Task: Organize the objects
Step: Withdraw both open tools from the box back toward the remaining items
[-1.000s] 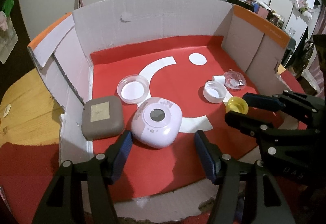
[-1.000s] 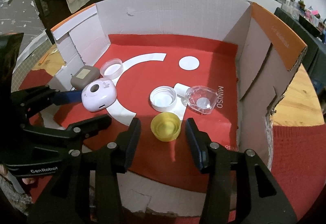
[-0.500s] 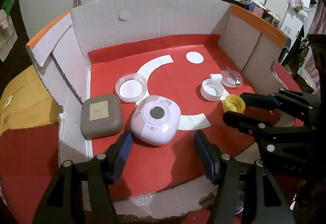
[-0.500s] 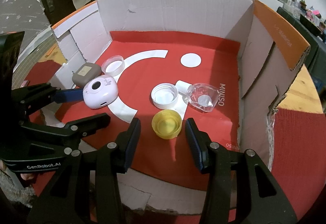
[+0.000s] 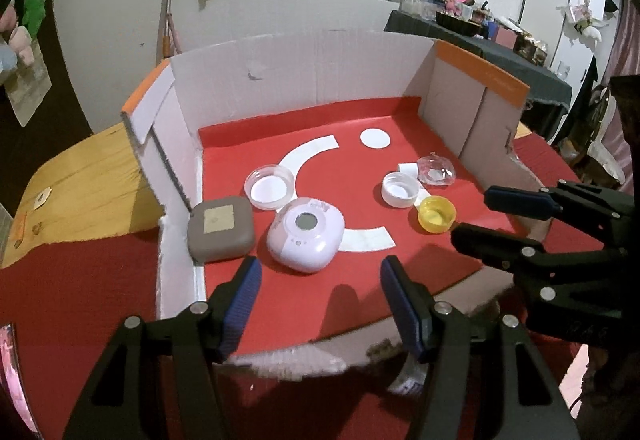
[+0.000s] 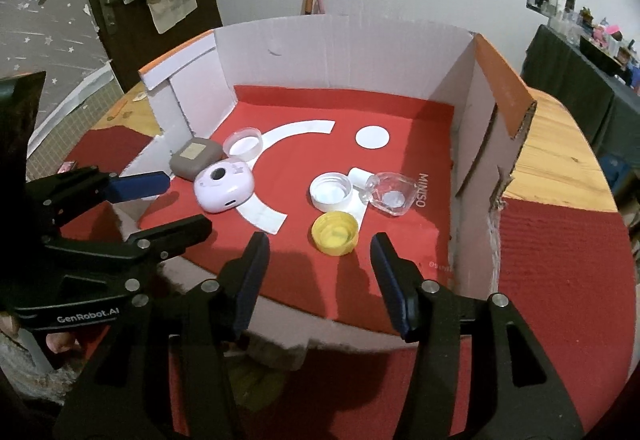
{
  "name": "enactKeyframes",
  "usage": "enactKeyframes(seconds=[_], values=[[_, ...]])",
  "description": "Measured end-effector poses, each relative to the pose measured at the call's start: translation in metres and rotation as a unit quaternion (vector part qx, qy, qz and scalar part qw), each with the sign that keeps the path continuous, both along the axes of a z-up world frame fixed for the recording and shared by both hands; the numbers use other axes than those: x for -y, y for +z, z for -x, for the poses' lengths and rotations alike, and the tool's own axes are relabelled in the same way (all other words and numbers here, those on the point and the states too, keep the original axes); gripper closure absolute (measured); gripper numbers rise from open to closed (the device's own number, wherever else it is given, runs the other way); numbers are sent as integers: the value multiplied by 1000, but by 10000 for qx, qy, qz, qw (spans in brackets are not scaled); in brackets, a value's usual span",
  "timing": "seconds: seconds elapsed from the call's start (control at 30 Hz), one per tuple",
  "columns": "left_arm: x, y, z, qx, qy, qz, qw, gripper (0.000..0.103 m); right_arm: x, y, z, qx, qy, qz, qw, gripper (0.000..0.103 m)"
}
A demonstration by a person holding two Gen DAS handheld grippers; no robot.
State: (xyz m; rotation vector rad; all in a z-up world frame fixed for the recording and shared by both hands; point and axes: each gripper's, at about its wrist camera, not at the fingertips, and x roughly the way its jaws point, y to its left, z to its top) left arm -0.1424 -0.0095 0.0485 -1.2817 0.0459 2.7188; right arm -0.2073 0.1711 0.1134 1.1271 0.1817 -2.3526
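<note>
On the red floor lie a yellow cap (image 6: 335, 232) — open side up — and a lilac camera-like case (image 5: 306, 234).

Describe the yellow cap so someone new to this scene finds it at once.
Look inside the cardboard box with the red floor. Near its open front edge, right of the lilac gadget, sits the yellow cap, open side up. It touches the white cap behind it and is the only yellow item.

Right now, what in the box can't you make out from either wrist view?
- Grey case: near side hidden by the pink device, right wrist view.
- White tube: mostly behind the white cap and clear dish, left wrist view.
- Box front edge: blurred.
</note>
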Motion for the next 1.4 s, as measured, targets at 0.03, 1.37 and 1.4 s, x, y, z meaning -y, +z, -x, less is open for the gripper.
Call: enactKeyframes(seconds=[0.03, 1.37, 1.4], values=[[1, 1, -3, -6, 7, -3, 10000, 39, 1, 0, -3, -17, 16, -13, 10000, 46], [-6, 22, -51, -528, 134, 14, 9985, 1, -13, 25, -62, -320, 162, 232, 9991, 14], [-5, 22, -52, -529, 129, 13, 9985, 1, -13, 25, -64, -330, 169, 237, 9990, 14]])
